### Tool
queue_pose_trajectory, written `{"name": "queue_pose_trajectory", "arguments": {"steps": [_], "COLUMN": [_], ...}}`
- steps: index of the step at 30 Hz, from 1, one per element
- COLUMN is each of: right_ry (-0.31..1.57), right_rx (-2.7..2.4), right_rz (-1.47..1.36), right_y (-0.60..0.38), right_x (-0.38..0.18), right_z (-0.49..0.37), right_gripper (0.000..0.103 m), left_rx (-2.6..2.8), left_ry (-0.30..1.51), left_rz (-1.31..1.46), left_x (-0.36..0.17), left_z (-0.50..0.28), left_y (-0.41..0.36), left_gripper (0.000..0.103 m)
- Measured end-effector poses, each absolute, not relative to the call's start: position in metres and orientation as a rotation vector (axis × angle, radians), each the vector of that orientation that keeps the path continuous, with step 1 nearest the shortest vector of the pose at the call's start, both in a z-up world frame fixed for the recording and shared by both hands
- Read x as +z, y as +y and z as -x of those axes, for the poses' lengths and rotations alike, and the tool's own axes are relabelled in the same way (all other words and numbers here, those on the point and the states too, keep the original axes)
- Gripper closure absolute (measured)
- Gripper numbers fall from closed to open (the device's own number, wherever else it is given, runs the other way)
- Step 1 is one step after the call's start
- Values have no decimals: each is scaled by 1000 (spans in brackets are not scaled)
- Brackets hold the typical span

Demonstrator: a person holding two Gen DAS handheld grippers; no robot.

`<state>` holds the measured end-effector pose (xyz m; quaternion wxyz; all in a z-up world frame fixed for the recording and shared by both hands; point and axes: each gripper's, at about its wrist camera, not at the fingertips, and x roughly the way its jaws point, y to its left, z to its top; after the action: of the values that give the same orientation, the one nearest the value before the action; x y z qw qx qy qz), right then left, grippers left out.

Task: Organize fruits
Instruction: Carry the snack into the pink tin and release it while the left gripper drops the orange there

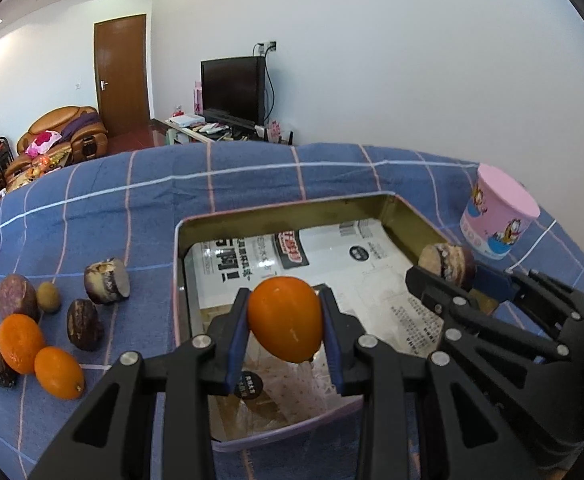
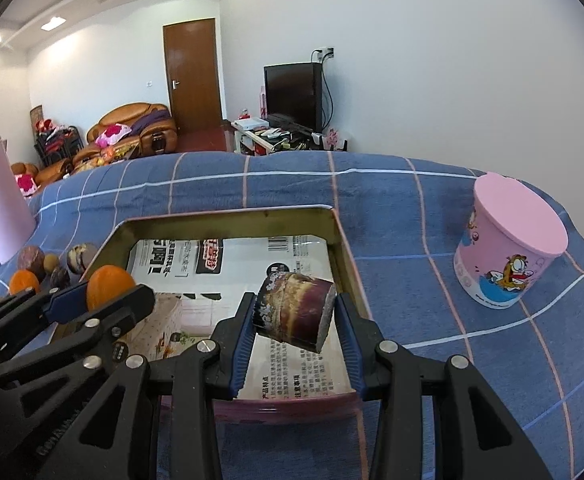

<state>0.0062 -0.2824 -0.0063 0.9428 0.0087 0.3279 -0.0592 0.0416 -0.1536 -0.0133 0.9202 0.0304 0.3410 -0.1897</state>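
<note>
Left wrist view: left gripper (image 1: 285, 322) clamps smooth, slip-prone orange (image 1: 285, 319) mid-body over tin (image 1: 251, 216); right gripper (image 2: 296, 320) pinches stiff purple chunk (image 2: 294, 307) by its cut ends, likewise above tin.

Left hand-held gripper (image 1: 285, 322) clamps orange fruit (image 1: 285, 317) above tin (image 1: 195, 226).

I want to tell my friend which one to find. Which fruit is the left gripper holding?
Find the open metal tin lined with printed paper on the blue checked cloth. Above it, the left gripper pinches an orange fruit between its blue pads. The two other orange fruits lie on the cloth, and the right gripper holds a cut purple-brown chunk.
</note>
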Motion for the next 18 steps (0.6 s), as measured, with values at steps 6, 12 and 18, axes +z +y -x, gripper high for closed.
{"name": "queue_pose_trajectory", "arguments": {"steps": [6,12,18], "right_ry": [687,692,688], "right_rx": [-112,-89,-87], "right_rz": [-50,-56,-59], "right_y": [-288,-288,-287], "right_x": [-8,-8,-8], "right_z": [-9,-10,-9], "right_gripper": [61,61,57], "left_rx": [-385,-369,-361], "left_ry": [724,739,729], "left_rz": [-53,-58,-52], "left_x": [-16,-18,-18], "left_z": [-45,-48,-47], "left_y": [-153,-155,-154], "left_gripper": [68,67,64]}}
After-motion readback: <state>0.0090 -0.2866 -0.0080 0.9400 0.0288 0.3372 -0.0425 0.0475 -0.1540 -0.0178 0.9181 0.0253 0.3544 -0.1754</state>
